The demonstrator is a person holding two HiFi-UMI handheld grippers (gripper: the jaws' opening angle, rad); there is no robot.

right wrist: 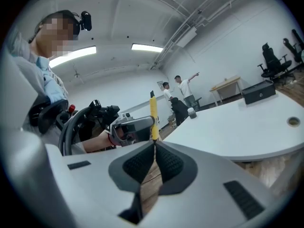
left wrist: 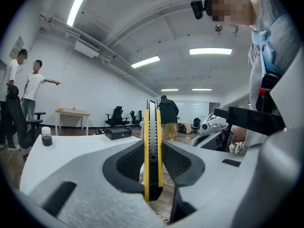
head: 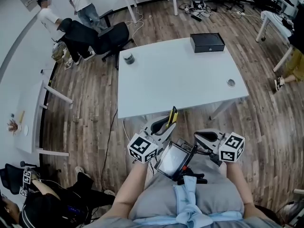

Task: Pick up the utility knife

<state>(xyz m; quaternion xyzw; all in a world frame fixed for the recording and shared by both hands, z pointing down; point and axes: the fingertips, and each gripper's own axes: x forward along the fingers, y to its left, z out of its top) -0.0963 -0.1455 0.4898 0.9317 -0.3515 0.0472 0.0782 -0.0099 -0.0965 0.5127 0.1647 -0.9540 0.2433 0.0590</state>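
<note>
The utility knife (head: 173, 114) is yellow and black and stands upright between the jaws of my left gripper (head: 167, 122), off the table and just in front of its near edge. In the left gripper view the knife (left wrist: 153, 141) is pinched edge-on between the dark pads of the left gripper (left wrist: 153, 161), its tip pointing up. My right gripper (head: 200, 137) hangs beside it to the right, above my lap. In the right gripper view that gripper (right wrist: 154, 144) has its pads meeting with nothing between them, and the knife (right wrist: 153, 114) shows beyond in the left gripper (right wrist: 130, 127).
The white table (head: 180, 75) carries a black box (head: 207, 42) at the far right, a dark jar (head: 128, 58) at the far left and a small round disc (head: 231, 83) near the right edge. A black office chair (head: 111, 39) and two people stand beyond. A screen device (head: 173, 158) rests on my lap.
</note>
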